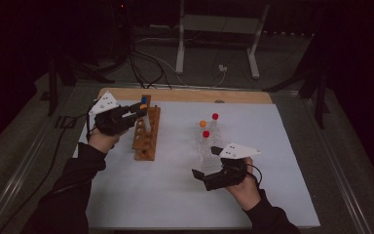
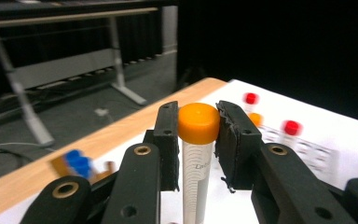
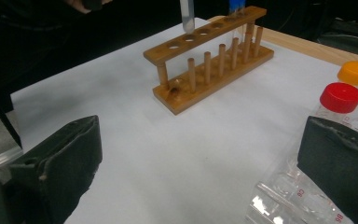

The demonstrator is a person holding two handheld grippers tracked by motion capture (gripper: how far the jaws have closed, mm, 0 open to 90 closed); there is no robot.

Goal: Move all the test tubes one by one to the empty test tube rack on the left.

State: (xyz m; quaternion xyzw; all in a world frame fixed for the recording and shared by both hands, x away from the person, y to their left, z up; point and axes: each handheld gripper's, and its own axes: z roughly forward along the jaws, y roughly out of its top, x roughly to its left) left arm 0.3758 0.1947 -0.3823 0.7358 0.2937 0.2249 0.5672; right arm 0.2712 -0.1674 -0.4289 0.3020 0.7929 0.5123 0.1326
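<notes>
White paper (image 1: 175,195) carries the rack (image 1: 146,134); left gripper (image 2: 198,126) pinches an upright tube (image 2: 196,154) directly over a rack hole, right gripper (image 1: 210,168) spread wide.

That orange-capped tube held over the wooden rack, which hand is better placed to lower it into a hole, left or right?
Left. The left gripper is shut on the orange-capped tube, whose tip hangs above the wooden rack. The right gripper is open, holds nothing, and sits by the clear plastic rack.
</notes>
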